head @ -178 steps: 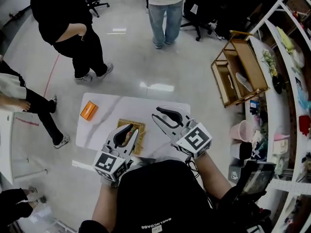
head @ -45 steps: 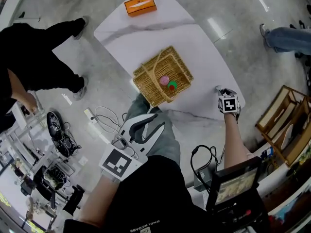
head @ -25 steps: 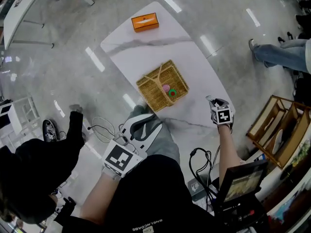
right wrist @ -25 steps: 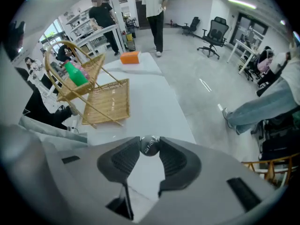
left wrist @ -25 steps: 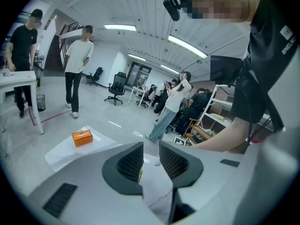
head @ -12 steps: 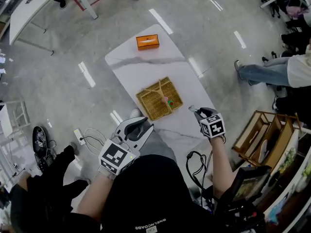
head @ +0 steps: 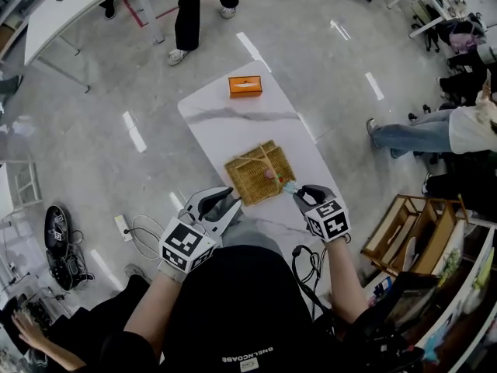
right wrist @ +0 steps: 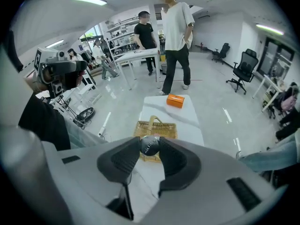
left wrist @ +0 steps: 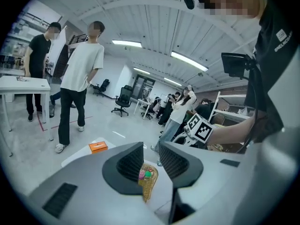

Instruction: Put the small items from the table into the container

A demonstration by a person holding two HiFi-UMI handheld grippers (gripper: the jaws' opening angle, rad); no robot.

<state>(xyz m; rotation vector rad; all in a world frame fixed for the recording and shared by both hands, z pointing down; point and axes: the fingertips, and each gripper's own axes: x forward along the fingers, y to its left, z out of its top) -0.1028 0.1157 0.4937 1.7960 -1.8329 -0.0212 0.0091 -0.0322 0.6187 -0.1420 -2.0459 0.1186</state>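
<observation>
A wicker basket [head: 255, 183] with a handle stands on the white marble table [head: 225, 130]; a pink item [left wrist: 141, 174] and a green item [left wrist: 148, 173] lie inside it. My right gripper [head: 301, 193] hovers just right of the basket, above the table, shut on a small dark round item [right wrist: 150, 145] that fills the gap between its pads [right wrist: 125, 157]. In the head view the held piece shows as a small teal bit [head: 288, 186] at the tips. My left gripper [head: 216, 206] hangs off the table's near edge, open and empty, with the basket [left wrist: 148, 185] seen past its jaws.
An orange box [head: 245, 86] lies at the table's far end. A person [head: 198, 2] stands beyond it, another [head: 435, 130] to the right. A wooden crate [head: 404, 235] sits at the right, cables [head: 144, 235] on the floor at the left.
My right gripper has lifted from the table's right side with the small item and come in toward the basket. The left gripper shifted slightly, staying open. The camera view has swung round.
</observation>
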